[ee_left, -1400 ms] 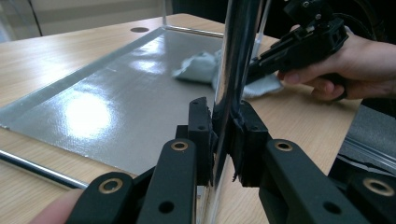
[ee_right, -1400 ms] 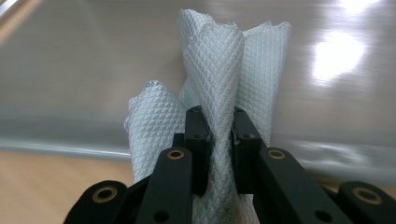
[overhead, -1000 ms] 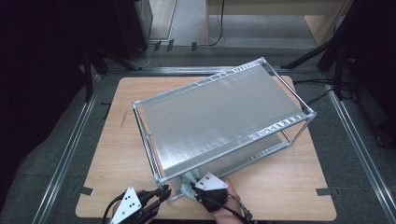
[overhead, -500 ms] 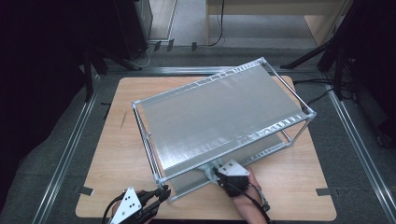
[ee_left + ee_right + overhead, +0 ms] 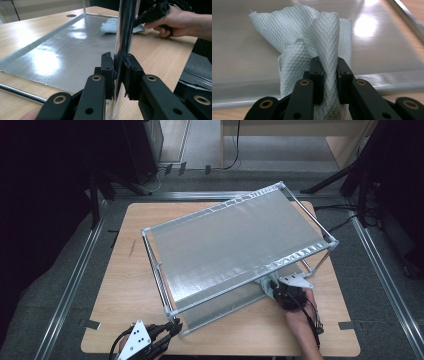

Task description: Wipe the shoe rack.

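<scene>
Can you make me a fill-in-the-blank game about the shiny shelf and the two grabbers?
1. The left gripper is clamped on the rack's shiny metal ____.
2. The right gripper pinches a pale blue ____.
3. The cloth lies on the rack's ____ shelf.
4. The rack stands on a ____ table.

Missing words: post; cloth; bottom; wooden

A two-level metal rack stands slantwise on a table; its upper shelf lies above a lower shelf; at the near left corner, the left gripper clasps the rack's corner post; along the near right side, the right gripper pinches a cloth lying on the lower shelf.
</scene>
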The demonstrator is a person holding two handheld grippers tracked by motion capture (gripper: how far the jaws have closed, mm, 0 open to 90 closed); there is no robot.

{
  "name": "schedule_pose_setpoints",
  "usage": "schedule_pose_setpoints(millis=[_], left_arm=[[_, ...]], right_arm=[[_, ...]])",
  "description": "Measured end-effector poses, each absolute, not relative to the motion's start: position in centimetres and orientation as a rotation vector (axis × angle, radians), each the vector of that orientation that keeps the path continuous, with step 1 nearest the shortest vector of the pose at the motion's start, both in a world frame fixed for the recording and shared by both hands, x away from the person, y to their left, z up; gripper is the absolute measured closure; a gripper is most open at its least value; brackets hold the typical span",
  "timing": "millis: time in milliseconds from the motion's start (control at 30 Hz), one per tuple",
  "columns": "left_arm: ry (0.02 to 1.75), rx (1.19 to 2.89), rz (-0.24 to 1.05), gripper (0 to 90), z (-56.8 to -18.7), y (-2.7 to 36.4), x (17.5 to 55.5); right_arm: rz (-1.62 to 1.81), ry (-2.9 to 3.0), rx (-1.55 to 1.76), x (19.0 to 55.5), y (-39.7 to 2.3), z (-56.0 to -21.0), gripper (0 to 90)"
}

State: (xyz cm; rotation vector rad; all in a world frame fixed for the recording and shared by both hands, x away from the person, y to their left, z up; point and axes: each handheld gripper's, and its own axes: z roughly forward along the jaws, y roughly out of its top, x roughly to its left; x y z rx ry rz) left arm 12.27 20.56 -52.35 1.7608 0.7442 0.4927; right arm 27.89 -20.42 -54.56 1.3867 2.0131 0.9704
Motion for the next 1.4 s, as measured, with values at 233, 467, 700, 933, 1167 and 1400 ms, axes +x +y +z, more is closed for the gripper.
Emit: schedule_pose_setpoints(millis=[233,467,700,933,1167,1400], left_arm=[[0.777,1.745,0.501,80.5,-52.3,21.4,12.5],[0.777,1.742,0.498,80.5,-52.3,21.4,12.5],[0.775,1.742,0.492,80.4,-52.3,21.3,12.5],[0.761,1.743,0.475,80.2,-52.4,20.8,12.5],[0.744,1.739,0.453,80.1,-52.5,20.0,12.3],[0.741,1.745,0.46,80.1,-52.5,20.0,12.2]], right_arm=[[0.963,1.926,1.47,28.6,-23.2,-54.4,78.9],[0.982,1.93,1.449,28.4,-22.4,-54.6,79.1],[1.014,2.011,1.374,27.2,-18.9,-54.8,79.2],[1.063,2.17,1.183,24.2,-12.0,-55.1,79.0],[1.111,2.302,0.986,20.8,-5.6,-55.4,78.7],[1.123,2.359,0.865,19.5,-3.7,-55.5,78.3]])
